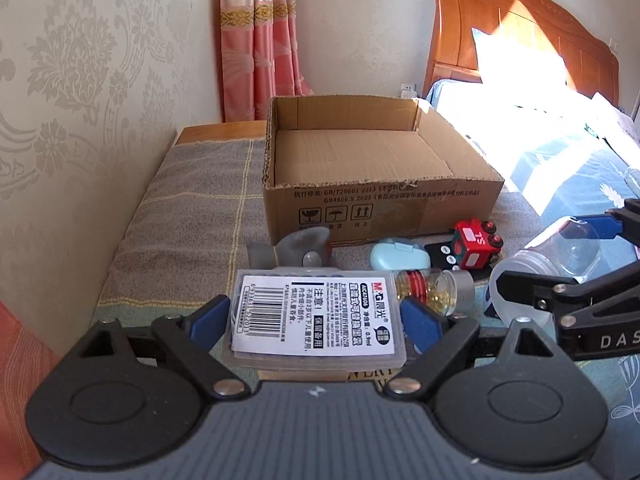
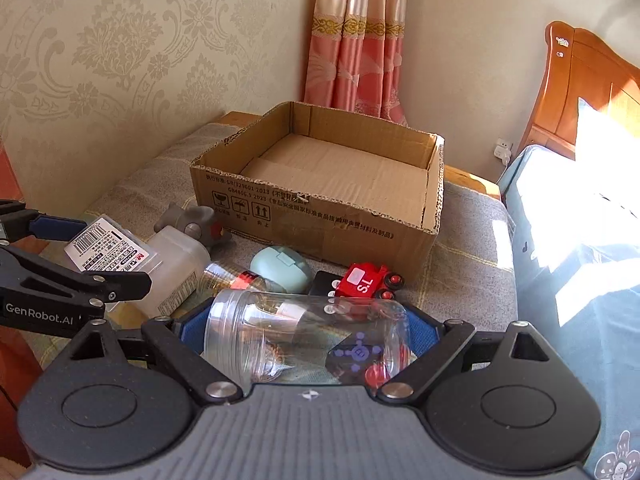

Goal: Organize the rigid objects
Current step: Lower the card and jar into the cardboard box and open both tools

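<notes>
My left gripper (image 1: pixel 316 316) is shut on a flat clear plastic case (image 1: pixel 316 312) with a white barcode label, and holds it above the cloth. From the right wrist view, the left gripper (image 2: pixel 92 254) and the case (image 2: pixel 108 248) show at the left edge. My right gripper (image 2: pixel 308 332) is shut on a clear plastic jar (image 2: pixel 280 332) that lies sideways between the blue pads. In the left wrist view, the right gripper (image 1: pixel 560 256) and the jar (image 1: pixel 568 248) are at the right. An open, empty cardboard box (image 1: pixel 360 152) (image 2: pixel 332 176) stands behind both.
In front of the box lie a grey toy (image 1: pixel 300 246), a mint case (image 1: pixel 400 256), a red toy train (image 1: pixel 476 244), a capsule bottle (image 1: pixel 432 286) and a white bottle (image 2: pixel 176 264). A wall runs along the left. A bed (image 1: pixel 560 152) is on the right.
</notes>
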Demonstrator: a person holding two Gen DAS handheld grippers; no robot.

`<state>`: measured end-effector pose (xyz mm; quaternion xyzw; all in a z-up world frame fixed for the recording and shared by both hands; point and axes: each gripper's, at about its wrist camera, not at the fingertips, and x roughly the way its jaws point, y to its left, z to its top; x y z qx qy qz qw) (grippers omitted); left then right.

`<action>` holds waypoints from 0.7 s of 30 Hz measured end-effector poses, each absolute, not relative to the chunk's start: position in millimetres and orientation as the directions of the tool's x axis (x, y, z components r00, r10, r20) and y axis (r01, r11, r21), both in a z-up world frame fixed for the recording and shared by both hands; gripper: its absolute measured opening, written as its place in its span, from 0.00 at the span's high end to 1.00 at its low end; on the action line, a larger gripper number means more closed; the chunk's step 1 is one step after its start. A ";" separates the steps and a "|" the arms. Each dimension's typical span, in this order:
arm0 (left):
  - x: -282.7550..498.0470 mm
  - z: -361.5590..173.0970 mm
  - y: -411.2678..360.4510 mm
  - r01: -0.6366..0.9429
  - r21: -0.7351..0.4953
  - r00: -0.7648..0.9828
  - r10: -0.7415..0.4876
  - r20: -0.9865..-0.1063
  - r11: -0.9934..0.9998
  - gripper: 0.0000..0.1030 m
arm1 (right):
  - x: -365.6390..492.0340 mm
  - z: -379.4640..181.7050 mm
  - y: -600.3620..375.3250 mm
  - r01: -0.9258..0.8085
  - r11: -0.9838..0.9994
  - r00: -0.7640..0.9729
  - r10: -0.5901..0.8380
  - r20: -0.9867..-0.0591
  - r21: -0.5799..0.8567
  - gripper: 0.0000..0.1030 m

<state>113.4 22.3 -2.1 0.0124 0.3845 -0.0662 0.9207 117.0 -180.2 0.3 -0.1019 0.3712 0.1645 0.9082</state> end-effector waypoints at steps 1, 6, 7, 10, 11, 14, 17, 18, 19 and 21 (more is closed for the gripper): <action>121.2 2.5 20.3 0.128 -0.029 0.702 -0.111 -0.704 0.991 0.12 | 123.4 5.9 -183.7 -0.375 0.925 0.678 0.229 -0.698 -0.061 0.07; 164.0 23.4 9.6 0.114 -0.036 0.727 -0.108 -0.678 0.993 0.12 | 156.6 26.3 -198.3 -0.366 0.929 0.711 0.243 -0.659 -0.052 0.07; 174.9 26.8 7.0 0.110 -0.034 0.731 -0.104 -0.674 0.993 0.12 | 163.4 29.4 -200.9 -0.364 0.930 0.716 0.246 -0.653 -0.048 0.07; 203.6 33.0 0.2 0.107 -0.028 0.740 -0.098 -0.666 0.994 0.12 | 181.3 35.2 -206.3 -0.362 0.931 0.727 0.253 -0.638 -0.045 0.07; 216.1 34.6 -1.8 0.108 -0.027 0.740 -0.099 -0.665 0.994 0.12 | 186.2 36.0 -207.5 -0.363 0.931 0.729 0.254 -0.636 -0.044 0.07; 246.5 31.9 -8.8 0.102 -0.019 0.733 -0.088 -0.675 0.995 0.12 | 203.7 36.4 -211.6 -0.365 0.930 0.729 0.260 -0.633 -0.039 0.07; 271.7 27.0 -17.3 0.109 0.009 0.722 -0.073 -0.688 0.994 0.12 | 216.8 33.4 -213.6 -0.368 0.929 0.727 0.266 -0.633 -0.031 0.07; 279.1 24.9 -20.1 0.114 0.019 0.720 -0.069 -0.690 0.993 0.12 | 221.3 31.4 -214.5 -0.368 0.929 0.725 0.267 -0.635 -0.029 0.07; 287.7 22.3 -22.7 0.114 0.030 0.717 -0.062 -0.694 0.993 0.12 | 224.6 29.1 -215.0 -0.367 0.930 0.723 0.267 -0.637 -0.027 0.07; 308.3 17.0 -28.5 0.116 0.052 0.712 -0.046 -0.700 0.992 0.12 | 231.8 24.6 -216.4 -0.363 0.932 0.717 0.266 -0.644 -0.019 0.07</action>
